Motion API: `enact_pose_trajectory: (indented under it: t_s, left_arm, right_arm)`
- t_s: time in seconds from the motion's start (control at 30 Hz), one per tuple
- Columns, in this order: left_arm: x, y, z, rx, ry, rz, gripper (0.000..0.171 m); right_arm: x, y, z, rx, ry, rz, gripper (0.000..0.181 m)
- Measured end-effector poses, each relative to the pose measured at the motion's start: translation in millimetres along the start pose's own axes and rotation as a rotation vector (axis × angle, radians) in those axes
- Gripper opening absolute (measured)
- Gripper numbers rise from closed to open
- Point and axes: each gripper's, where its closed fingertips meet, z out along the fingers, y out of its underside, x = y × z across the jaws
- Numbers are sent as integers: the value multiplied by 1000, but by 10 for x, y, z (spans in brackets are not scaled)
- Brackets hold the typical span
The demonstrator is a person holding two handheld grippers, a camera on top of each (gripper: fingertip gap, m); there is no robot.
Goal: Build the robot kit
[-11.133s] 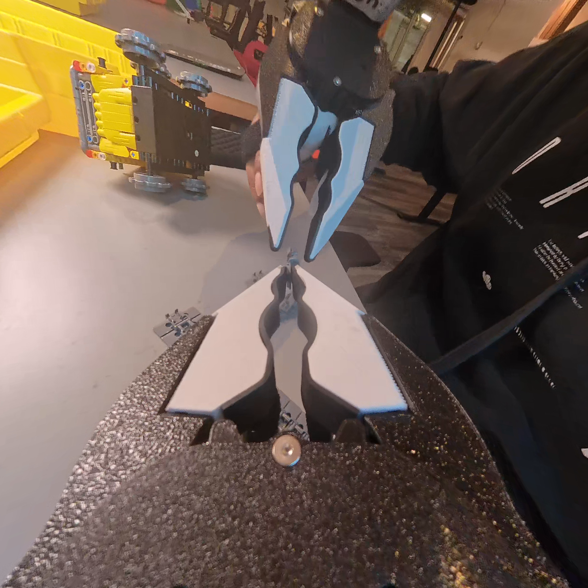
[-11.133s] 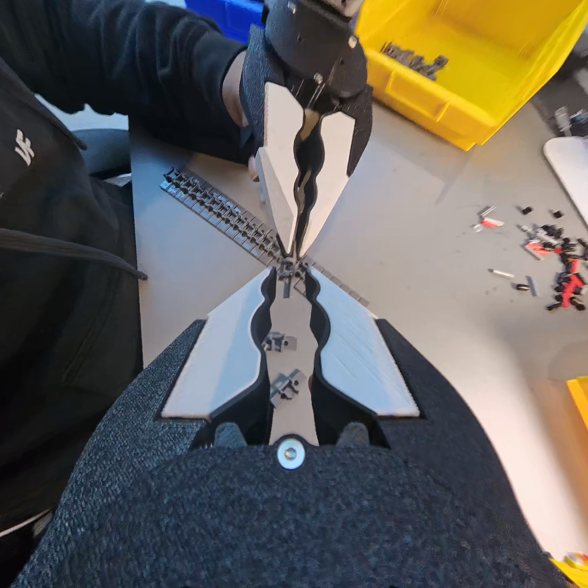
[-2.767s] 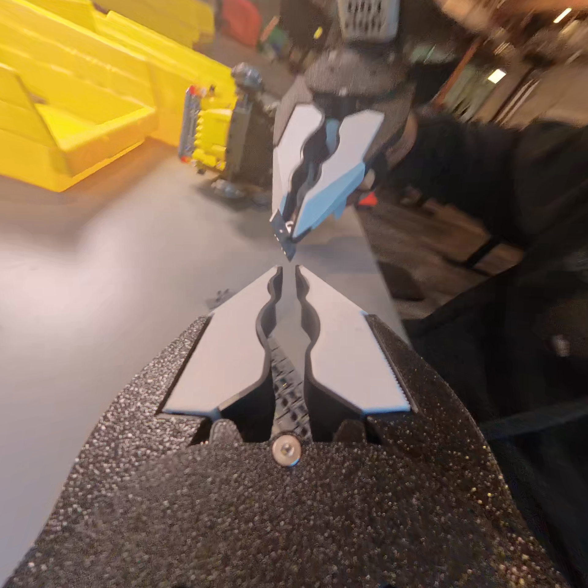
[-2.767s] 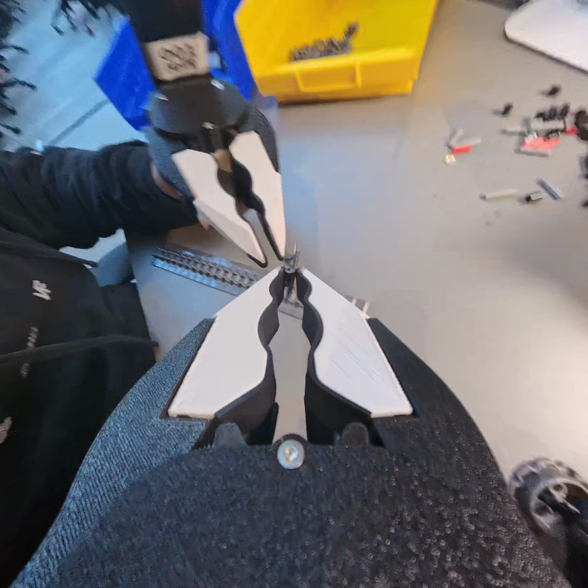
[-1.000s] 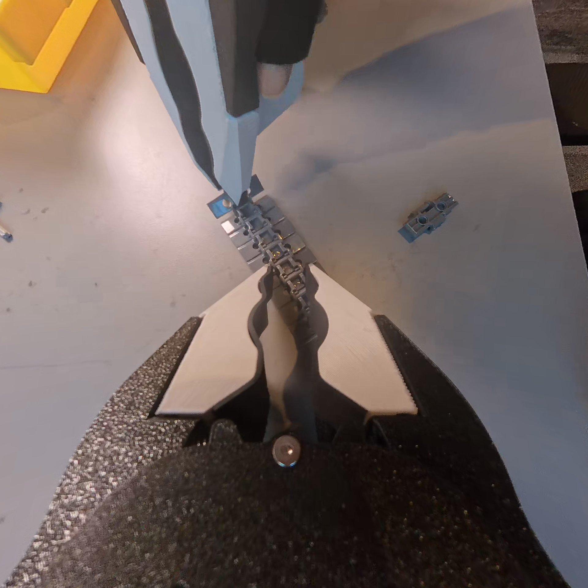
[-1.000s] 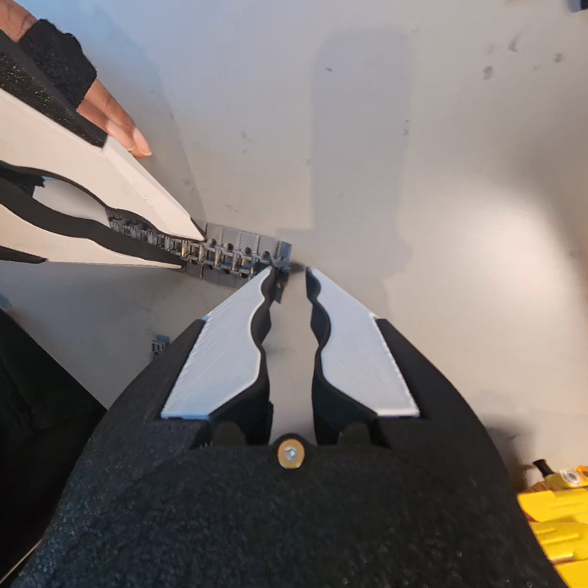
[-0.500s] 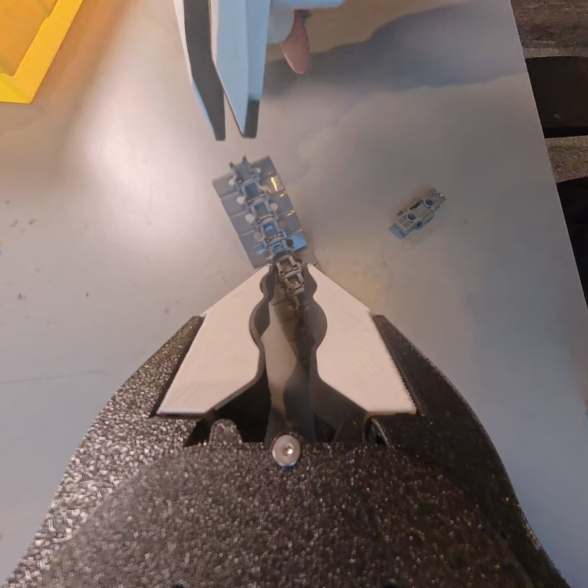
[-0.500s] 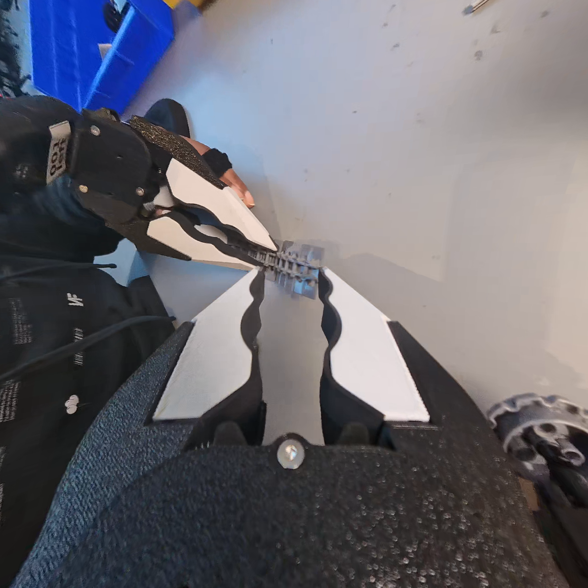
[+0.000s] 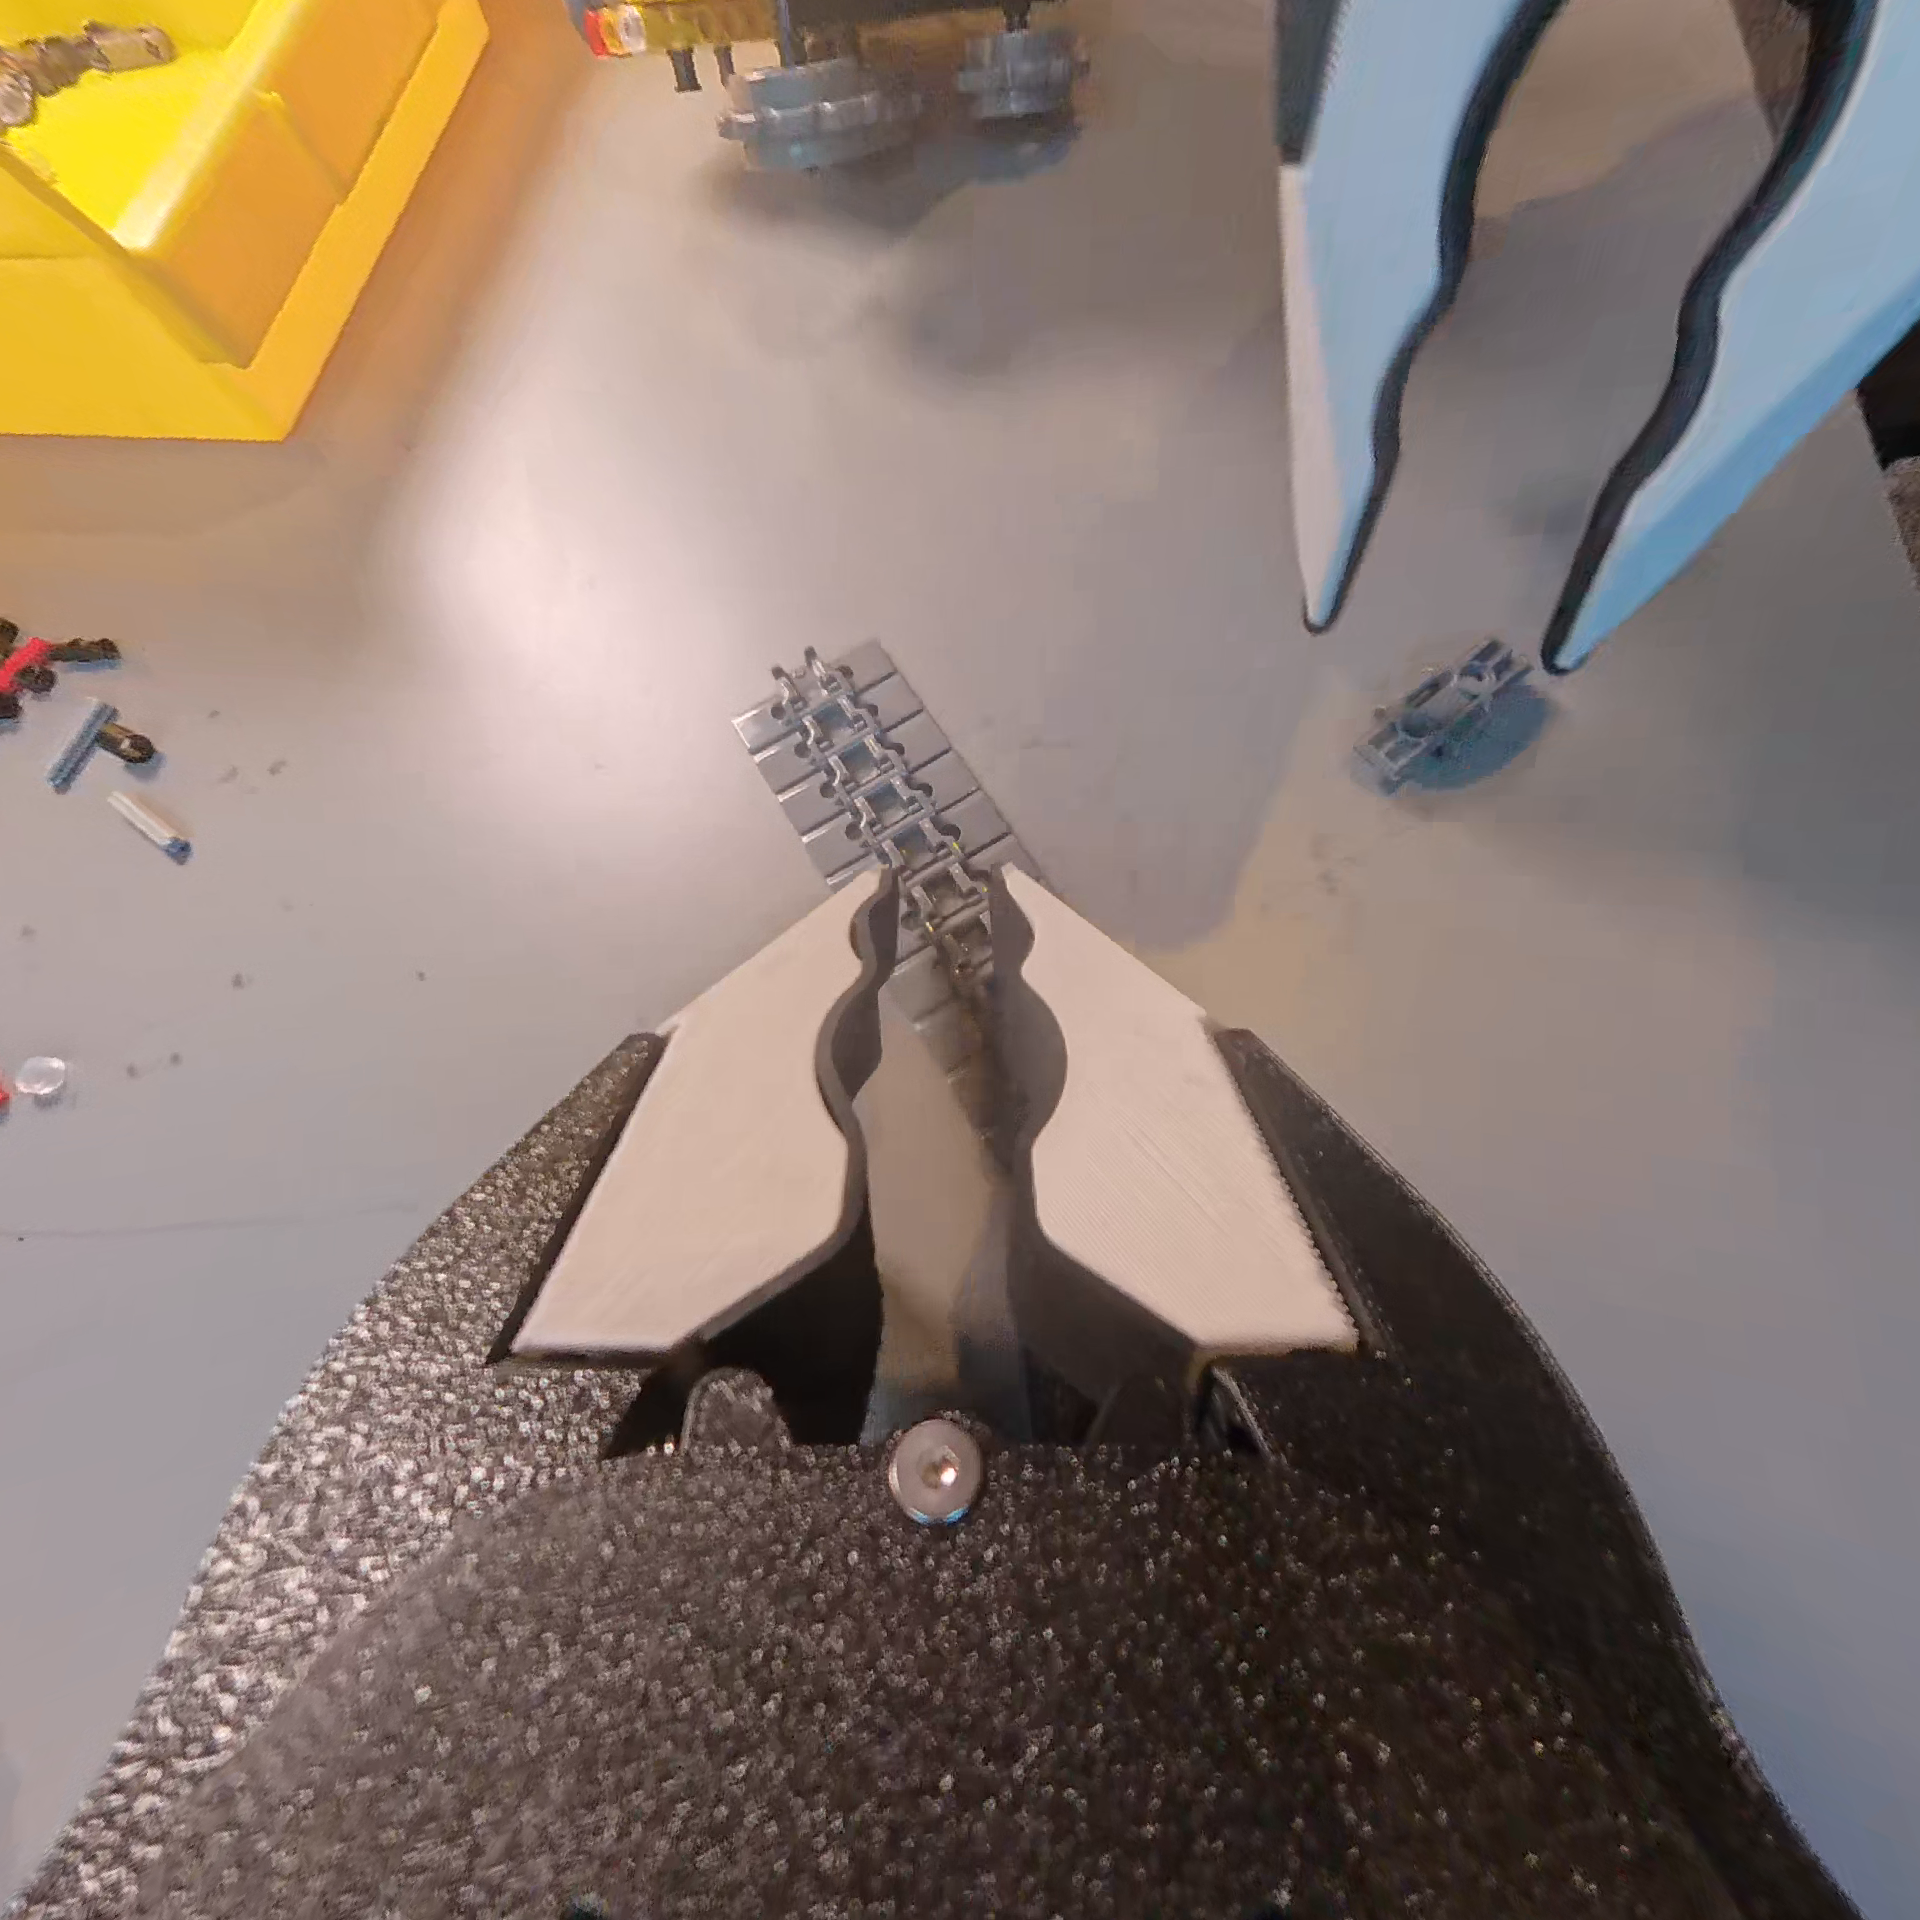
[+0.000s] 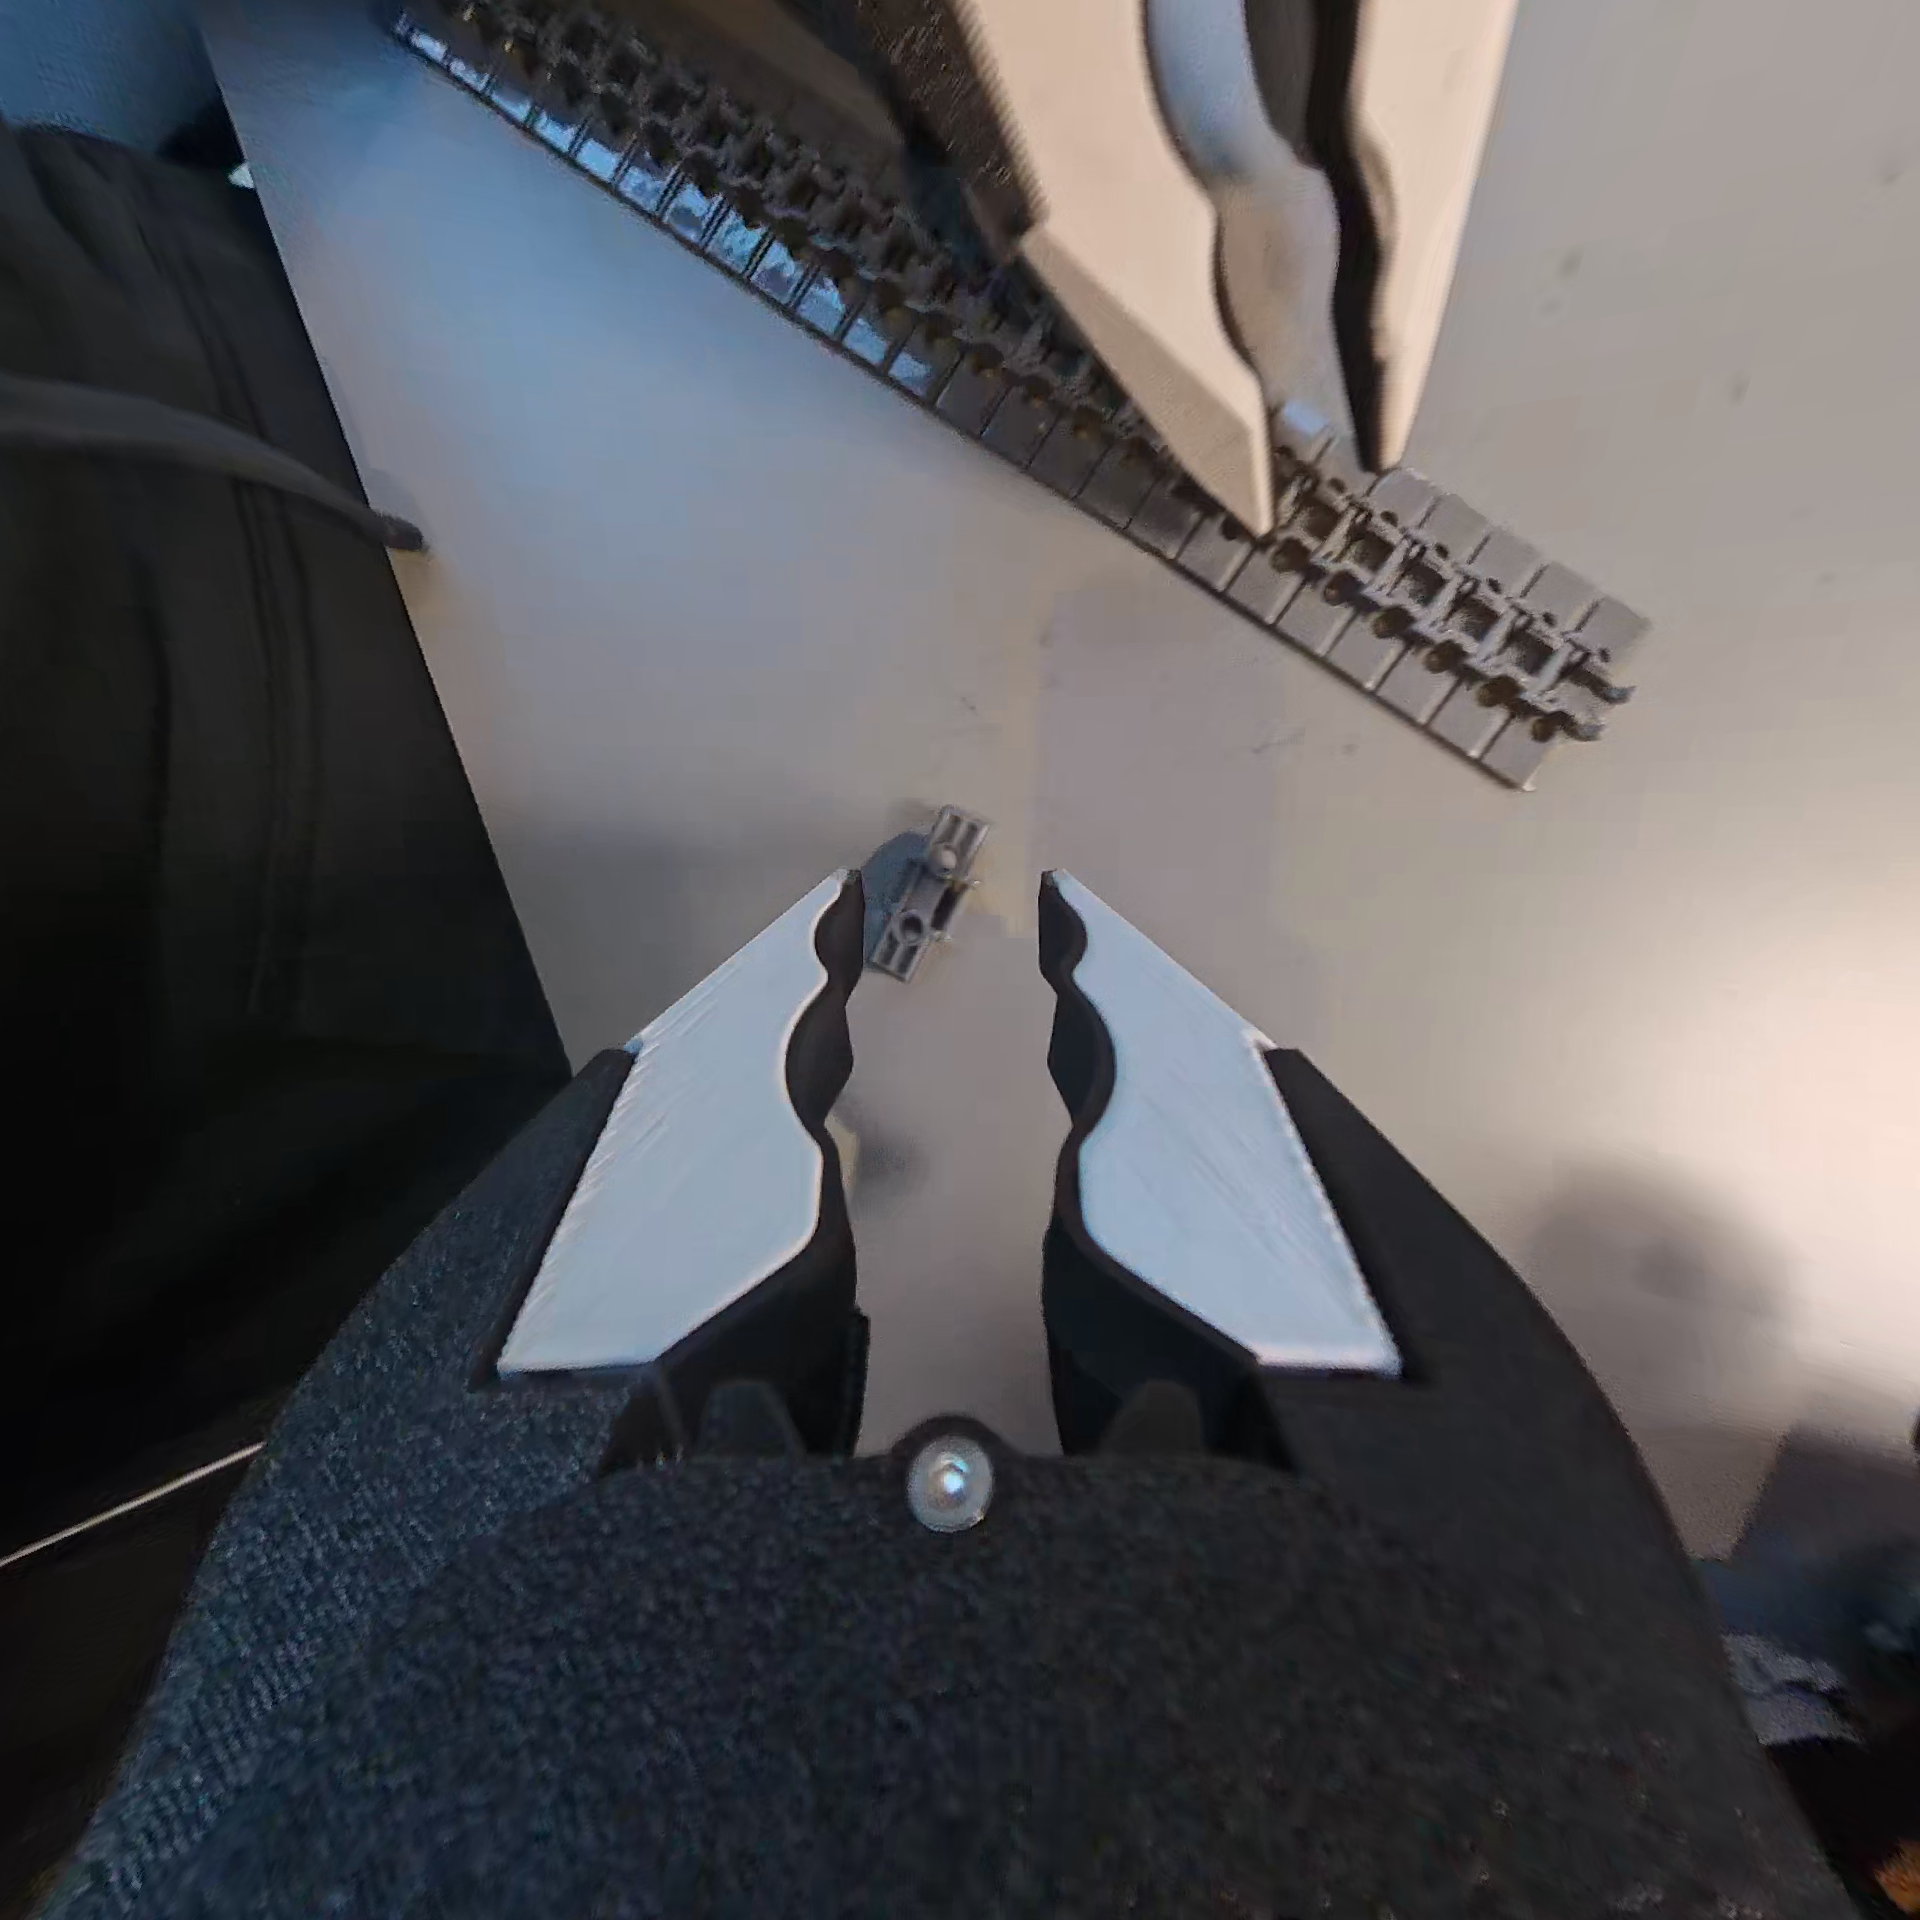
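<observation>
1. Holding the grey toy track chain (image 9: 883,790), your left claw (image 9: 940,883) is closed on it a few links back from its far end.
2. The chain lies flat on the grey tabletop (image 9: 520,935). In the right wrist view it runs long, toward the tabletop's edge by your dark clothes.
3. Your right claw (image 10: 951,883) is open wide and holds nothing.
4. One loose grey track link (image 10: 925,894) lies on the tabletop just by the tip of the right claw's left finger. You cannot tell if they touch.
5. The link sits well apart from the chain.
6. A yellow bin (image 9: 187,208) sits far left.
7. A yellow and black toy vehicle (image 9: 831,62) with grey wheels stands at the back.
8. Small red, black and blue bits (image 9: 94,717) lie at the left edge.
</observation>
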Motion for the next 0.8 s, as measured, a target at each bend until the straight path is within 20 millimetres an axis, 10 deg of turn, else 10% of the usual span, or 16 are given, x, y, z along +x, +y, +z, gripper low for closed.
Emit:
enact_pose_trajectory:
  t_s: [0.33, 0.47, 0.8]
  left_arm:
    - [-191, -50, -272, 83, 19, -85, 17]
    - [142, 89, -284, 17, 248, -58, 21]
    - [235, 185, -156, -80, 221, 211, 16]
  right_arm:
    - [196, 172, 110, -13, 141, 29, 19]
    - [420, 156, -26, 31, 191, 70, 25]
    - [668, -157, -996, 478, 471, -44, 28]
